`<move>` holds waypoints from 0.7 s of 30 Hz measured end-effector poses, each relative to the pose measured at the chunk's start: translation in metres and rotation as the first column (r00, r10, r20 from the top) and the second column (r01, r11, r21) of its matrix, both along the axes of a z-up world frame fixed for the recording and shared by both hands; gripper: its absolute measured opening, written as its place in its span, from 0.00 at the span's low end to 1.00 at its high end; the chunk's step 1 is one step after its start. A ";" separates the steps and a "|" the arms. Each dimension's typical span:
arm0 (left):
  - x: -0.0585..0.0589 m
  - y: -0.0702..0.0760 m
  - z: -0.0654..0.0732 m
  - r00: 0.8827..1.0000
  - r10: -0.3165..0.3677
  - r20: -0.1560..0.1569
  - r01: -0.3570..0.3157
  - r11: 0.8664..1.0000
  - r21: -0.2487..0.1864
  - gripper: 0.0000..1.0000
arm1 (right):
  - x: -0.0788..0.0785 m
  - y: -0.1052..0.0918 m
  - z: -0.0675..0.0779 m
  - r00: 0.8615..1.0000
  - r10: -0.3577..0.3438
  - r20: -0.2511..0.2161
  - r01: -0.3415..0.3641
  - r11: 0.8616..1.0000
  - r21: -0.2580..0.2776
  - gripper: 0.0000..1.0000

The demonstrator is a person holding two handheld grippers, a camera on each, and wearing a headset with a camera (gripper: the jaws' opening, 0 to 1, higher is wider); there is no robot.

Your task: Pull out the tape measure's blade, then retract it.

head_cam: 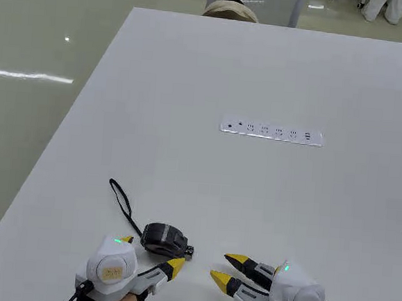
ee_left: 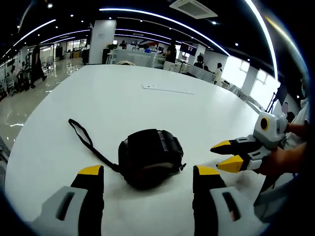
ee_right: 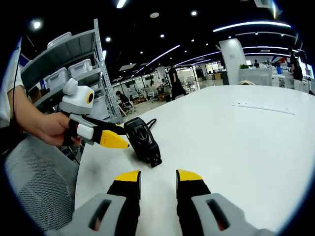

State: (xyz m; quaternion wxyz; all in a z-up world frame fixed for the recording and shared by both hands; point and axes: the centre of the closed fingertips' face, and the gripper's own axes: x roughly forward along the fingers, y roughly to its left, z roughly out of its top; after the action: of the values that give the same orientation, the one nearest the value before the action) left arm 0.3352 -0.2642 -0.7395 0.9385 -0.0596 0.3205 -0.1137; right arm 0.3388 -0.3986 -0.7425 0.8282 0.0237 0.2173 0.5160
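A black tape measure [head_cam: 165, 239] lies on the white table [head_cam: 262, 79] near the front edge, its blade fully inside. Its black wrist strap [head_cam: 122, 199] trails up and to the left. My left gripper [head_cam: 151, 252] is open, its yellow-tipped jaws on either side of the case without touching it. In the left gripper view the tape measure [ee_left: 150, 157] sits between the fingertips [ee_left: 91, 172]. My right gripper [head_cam: 226, 269] is open and empty, a short way to the right of the case. In the right gripper view the tape measure [ee_right: 142, 139] lies ahead of its fingertips [ee_right: 129, 177].
A white power strip [head_cam: 272, 132] lies flat further back on the table. The table's left edge [head_cam: 71, 119] drops to a shiny floor. A person's head [head_cam: 229, 10] shows beyond the far edge. Metal shelving [ee_right: 74, 64] stands behind the left hand.
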 end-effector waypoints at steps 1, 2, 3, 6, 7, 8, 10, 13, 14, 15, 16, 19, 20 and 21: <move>0.000 0.001 0.002 1.000 0.002 0.002 -0.002 1.000 -0.004 0.72 | 0.000 -0.001 0.000 1.000 -0.001 0.001 0.001 1.000 -0.002 0.27; 0.000 0.002 0.003 1.000 0.002 0.003 -0.002 1.000 -0.006 0.72 | -0.001 -0.003 0.000 1.000 -0.003 -0.001 0.003 1.000 -0.002 0.28; 0.000 0.003 0.004 1.000 0.001 0.007 -0.001 1.000 -0.004 0.72 | -0.002 -0.003 0.001 1.000 -0.003 0.001 0.003 1.000 -0.002 0.28; -0.001 0.005 0.005 1.000 -0.010 0.010 0.010 1.000 -0.008 0.72 | -0.005 -0.008 0.002 1.000 -0.001 0.007 0.001 1.000 -0.014 0.28; -0.001 0.005 0.005 1.000 -0.015 0.011 0.015 1.000 -0.010 0.72 | -0.005 -0.009 0.003 1.000 -0.003 0.008 0.003 1.000 -0.016 0.28; -0.002 0.005 0.005 1.000 -0.018 0.011 0.018 1.000 -0.013 0.72 | -0.005 -0.011 0.004 1.000 -0.008 0.008 0.008 1.000 -0.014 0.28; -0.004 0.003 0.006 0.999 -0.029 0.013 0.029 0.999 -0.022 0.73 | -0.006 -0.013 0.006 1.000 -0.015 0.007 0.015 1.000 -0.010 0.28; -0.008 0.002 0.006 0.999 -0.047 0.010 0.048 0.998 -0.028 0.73 | -0.007 -0.015 0.007 1.000 -0.017 0.006 0.017 1.000 -0.014 0.29; -0.009 0.002 0.007 0.999 -0.052 0.010 0.052 0.998 -0.032 0.73 | -0.007 -0.017 0.007 1.000 -0.018 0.006 0.018 1.000 -0.015 0.30; -0.010 0.002 0.006 0.998 -0.056 0.010 0.056 0.998 -0.031 0.73 | -0.008 -0.018 0.007 1.000 -0.018 0.008 0.018 1.000 -0.019 0.30; -0.010 0.002 0.007 0.998 -0.062 0.012 0.062 0.998 -0.031 0.73 | -0.008 -0.019 0.007 1.000 -0.018 0.009 0.018 1.000 -0.023 0.30; -0.013 0.003 0.009 0.997 -0.077 0.016 0.078 0.997 -0.025 0.72 | -0.010 -0.022 0.007 1.000 -0.016 0.011 0.016 0.999 -0.037 0.30; -0.014 0.003 0.010 0.997 -0.080 0.017 0.080 0.996 -0.028 0.72 | -0.011 -0.023 0.008 1.000 -0.016 0.012 0.016 0.999 -0.039 0.30; -0.015 0.004 0.012 0.996 -0.081 0.020 0.082 0.996 -0.030 0.72 | -0.012 -0.024 0.008 1.000 -0.016 0.012 0.017 0.999 -0.040 0.30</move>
State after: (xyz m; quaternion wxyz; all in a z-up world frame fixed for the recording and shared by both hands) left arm 0.3204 -0.2601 -0.7272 0.9350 -0.0598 0.3122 -0.1575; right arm 0.3272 -0.4227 -0.7346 0.8340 0.0056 0.2225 0.5048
